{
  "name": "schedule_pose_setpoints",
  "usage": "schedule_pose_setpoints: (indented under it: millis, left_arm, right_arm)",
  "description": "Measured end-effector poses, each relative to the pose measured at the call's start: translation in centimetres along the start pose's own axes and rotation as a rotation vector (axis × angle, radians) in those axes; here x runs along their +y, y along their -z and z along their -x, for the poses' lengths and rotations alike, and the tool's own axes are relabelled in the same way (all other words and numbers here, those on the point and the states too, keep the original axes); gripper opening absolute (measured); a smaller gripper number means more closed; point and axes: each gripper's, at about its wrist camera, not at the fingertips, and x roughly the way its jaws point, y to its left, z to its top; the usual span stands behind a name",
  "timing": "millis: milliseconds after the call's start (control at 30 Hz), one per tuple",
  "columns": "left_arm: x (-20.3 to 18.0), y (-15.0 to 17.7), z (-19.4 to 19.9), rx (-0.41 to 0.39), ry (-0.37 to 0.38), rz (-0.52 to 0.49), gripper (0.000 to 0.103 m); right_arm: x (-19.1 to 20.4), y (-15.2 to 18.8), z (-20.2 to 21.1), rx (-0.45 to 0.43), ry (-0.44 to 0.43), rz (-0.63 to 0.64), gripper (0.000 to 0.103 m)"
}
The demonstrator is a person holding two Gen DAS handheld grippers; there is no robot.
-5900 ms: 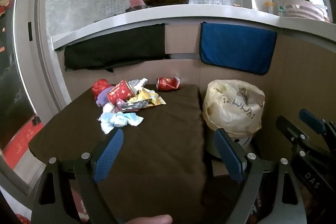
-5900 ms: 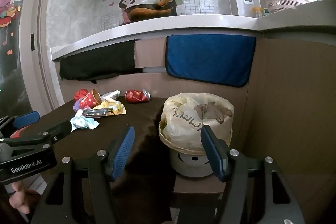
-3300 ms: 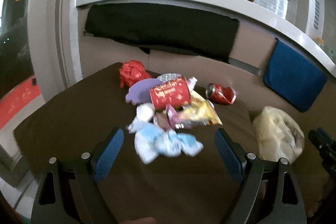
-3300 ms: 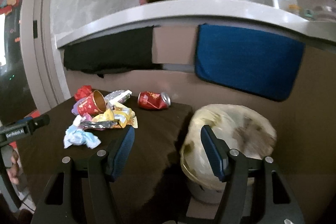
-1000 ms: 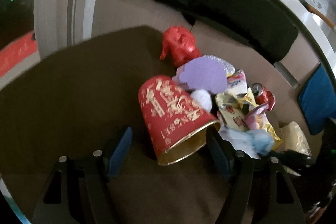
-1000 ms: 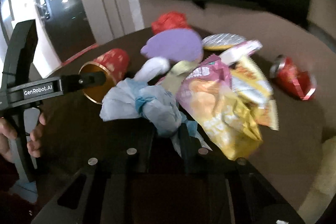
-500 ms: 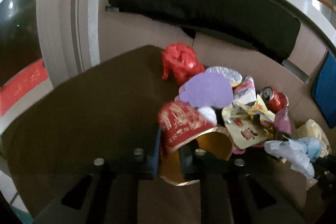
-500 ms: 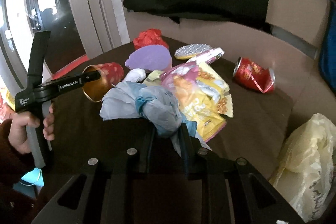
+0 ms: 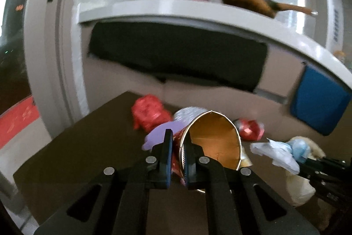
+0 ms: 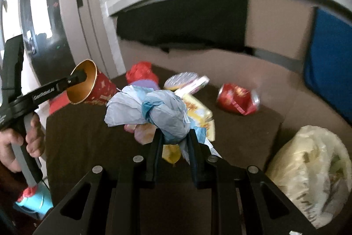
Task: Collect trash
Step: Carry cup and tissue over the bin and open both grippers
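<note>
Both loads are being carried clear of the worktop (image 10: 92, 138): left gripper (image 9: 177, 154) is pinching the red paper cup (image 9: 211, 142) wall, right gripper (image 10: 173, 142) is clamping the blue-white tissue wad (image 10: 158, 112); next, probably swinging to the lined bin (image 10: 312, 166).

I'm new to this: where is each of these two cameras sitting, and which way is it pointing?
Left wrist view: sits on the left hand-held gripper, looking along its fingers at the red paper cup it pinches by the rim; no hand shows.
Right wrist view: sits on the right hand-held gripper, looking at the crumpled blue tissue it holds; the person's left hand shows.
Both share the cup, tissue, crushed red can and lined trash bin.
</note>
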Motion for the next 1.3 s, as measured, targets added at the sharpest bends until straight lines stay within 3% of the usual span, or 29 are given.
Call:
schedule_pose_setpoints:
  millis: [267,533,667,833,1000,1200,1300]
  left_arm:
    - [-9.8,-3.5,2.7,-0.098,0.153,-0.111,0.008]
    - [-21.4,-3.7,2.2,-0.109,0.34,-0.216,0.008]
    - [-26.9,-1.8,0.4,-0.045,0.431,-0.267,0.008]
    - [-30.7,0.2,-2.6,0.041,0.478,-0.299,0.008]
    - [-32.5,1.7,-5.9,0.129,0.493,-0.307,0.008]
    - [-33.5,5.0,-12.3,0.368,0.53,-0.268,0.008]
    - [-34.0,6.3,-14.0,0.43,0.548,-0.271,0.008]
  right_arm:
    - [-5.1,-1.2,7.3,-0.137,0.136,-0.049,0.02]
    - [-12.6,0.3,14.6,-0.198,0.342,-0.123,0.02]
    - [-16.3,2.2,16.6,-0.185,0.417,-0.178,0.02]
    - [-19.9,4.7,16.8,-0.147,0.442,-0.251,0.02]
    - [-22.6,6.3,14.9,-0.097,0.421,-0.315,0.02]
    - [-25.2,8.0,11.4,-0.013,0.382,-0.393,0.02]
    - [-26.2,8.9,10.0,0.022,0.348,-0.428,0.02]
